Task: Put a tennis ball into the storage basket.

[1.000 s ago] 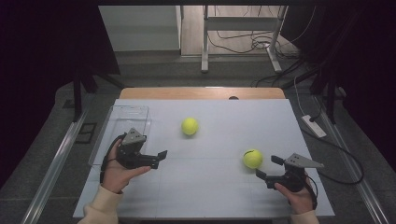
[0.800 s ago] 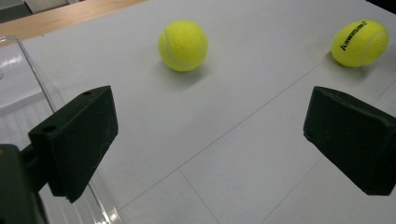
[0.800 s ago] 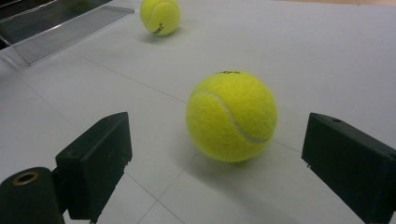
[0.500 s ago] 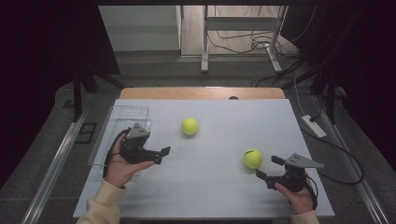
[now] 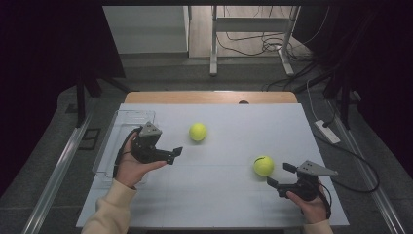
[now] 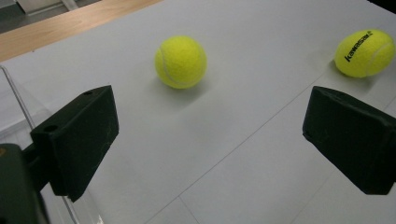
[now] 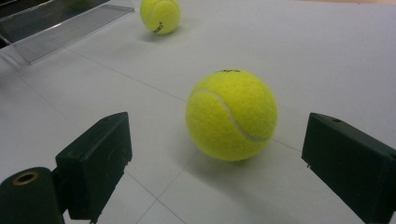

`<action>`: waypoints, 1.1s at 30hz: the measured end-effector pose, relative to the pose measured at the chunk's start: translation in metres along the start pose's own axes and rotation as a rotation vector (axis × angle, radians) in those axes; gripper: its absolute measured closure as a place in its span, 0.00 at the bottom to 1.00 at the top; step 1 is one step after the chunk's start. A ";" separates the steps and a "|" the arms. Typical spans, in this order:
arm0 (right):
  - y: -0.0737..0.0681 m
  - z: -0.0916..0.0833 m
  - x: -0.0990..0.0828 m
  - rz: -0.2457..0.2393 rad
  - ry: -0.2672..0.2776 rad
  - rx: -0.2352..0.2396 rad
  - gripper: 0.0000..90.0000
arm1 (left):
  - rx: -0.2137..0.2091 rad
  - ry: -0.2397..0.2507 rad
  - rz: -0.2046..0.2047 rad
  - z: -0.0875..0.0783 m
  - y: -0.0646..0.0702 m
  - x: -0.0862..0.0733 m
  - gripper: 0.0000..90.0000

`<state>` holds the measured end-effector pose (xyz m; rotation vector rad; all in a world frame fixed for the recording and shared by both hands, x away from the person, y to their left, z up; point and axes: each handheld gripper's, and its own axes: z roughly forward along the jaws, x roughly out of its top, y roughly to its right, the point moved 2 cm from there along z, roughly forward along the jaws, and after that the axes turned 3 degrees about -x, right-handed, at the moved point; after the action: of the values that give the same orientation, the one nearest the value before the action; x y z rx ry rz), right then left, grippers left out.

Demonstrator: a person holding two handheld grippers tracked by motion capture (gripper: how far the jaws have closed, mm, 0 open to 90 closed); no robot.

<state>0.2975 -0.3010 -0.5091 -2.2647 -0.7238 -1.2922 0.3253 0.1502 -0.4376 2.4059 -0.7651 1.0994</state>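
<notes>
Two yellow tennis balls lie on the white table. The middle ball (image 5: 197,131) (image 6: 180,61) rests ahead of my left gripper (image 5: 173,155) (image 6: 210,135), which is open and empty, a short gap away. The right ball (image 5: 263,165) (image 7: 232,114) sits just in front of my right gripper (image 5: 279,174) (image 7: 222,144), whose jaws stand wide open on either side of it without touching. The left gripper view also takes in the right ball (image 6: 364,52), with black lettering on it. Far off in the right gripper view is the middle ball (image 7: 160,15).
A clear plastic tray (image 5: 124,117) (image 6: 18,107) (image 7: 65,25) stands at the table's left edge, beside the left hand. A wooden strip (image 5: 209,96) runs along the table's far edge. Cables and a power strip (image 5: 327,131) lie on the floor at the right.
My left gripper has moved forward and to the right, closer to the middle ball. The right gripper and both balls have stayed put.
</notes>
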 end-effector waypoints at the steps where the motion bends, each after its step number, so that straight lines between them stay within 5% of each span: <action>1: 0.000 0.000 0.000 0.000 0.000 -0.001 0.09 | 0.000 -0.003 0.002 0.001 0.000 0.001 0.05; 33: 0.002 0.001 -0.001 0.009 -0.001 -0.007 0.09 | -0.020 -0.086 0.005 0.036 -0.009 0.020 0.06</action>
<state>0.2986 -0.3025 -0.5105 -2.2719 -0.7104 -1.2911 0.3622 0.1309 -0.4456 2.4490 -0.8070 0.9907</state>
